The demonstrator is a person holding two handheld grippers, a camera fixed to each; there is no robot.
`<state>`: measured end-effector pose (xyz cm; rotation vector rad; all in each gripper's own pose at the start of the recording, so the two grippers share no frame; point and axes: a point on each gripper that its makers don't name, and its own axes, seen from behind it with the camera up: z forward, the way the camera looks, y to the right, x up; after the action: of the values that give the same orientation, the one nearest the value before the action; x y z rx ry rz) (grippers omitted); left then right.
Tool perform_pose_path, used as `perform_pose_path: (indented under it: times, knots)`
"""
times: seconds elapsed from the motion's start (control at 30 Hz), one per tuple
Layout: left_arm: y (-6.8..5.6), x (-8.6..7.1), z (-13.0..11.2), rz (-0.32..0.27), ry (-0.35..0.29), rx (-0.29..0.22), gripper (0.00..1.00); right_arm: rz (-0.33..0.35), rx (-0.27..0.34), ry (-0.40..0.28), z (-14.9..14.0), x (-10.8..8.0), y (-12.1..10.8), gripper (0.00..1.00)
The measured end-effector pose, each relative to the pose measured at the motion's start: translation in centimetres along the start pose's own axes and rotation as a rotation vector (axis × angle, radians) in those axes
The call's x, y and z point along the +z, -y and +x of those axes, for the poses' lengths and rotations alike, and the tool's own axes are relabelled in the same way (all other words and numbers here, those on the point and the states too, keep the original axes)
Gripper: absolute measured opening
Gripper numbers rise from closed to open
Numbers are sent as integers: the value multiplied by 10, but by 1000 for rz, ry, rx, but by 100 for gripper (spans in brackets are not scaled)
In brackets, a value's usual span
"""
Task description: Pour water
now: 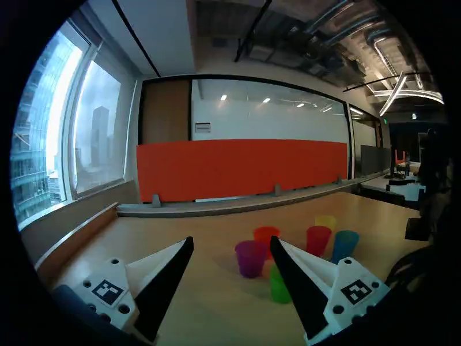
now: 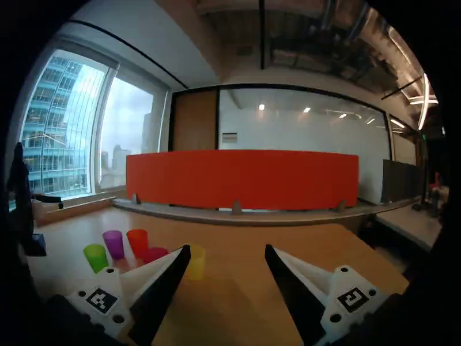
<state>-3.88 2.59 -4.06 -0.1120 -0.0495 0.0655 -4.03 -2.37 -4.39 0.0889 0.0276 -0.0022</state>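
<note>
Several coloured plastic cups stand close together on the wooden table. In the left gripper view, a purple cup, an orange cup and a green cup sit just ahead, with a pink cup, a yellow cup and a blue cup to their right. My left gripper is open and empty, short of the purple cup. In the right gripper view, the green cup, purple cup, orange cup, pink cup and yellow cup lie to the left. My right gripper is open and holds nothing.
An orange partition runs along the table's far edge, with tall windows to the left. A dark shape stands at the table's right side in the left gripper view. Another desk lies beyond the right edge.
</note>
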Motion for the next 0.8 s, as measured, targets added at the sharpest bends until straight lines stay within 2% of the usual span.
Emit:
perform_pose_path:
  times: [0.2, 0.47, 0.67, 0.8]
  knots:
    - [6, -3, 13, 47, -57, -11, 99, -78, 12, -64, 10, -6, -19, 100]
    - [12, -4, 29, 86, -115, -24, 99, -168, 18, -115, 16, -13, -34, 100]
    - [14, -3, 36, 101, -128, -21, 99, -219, 36, -134, 21, -19, -44, 100]
    - [15, -1, 36, 111, -127, -12, 99, -229, 40, -140, 24, -20, -45, 100]
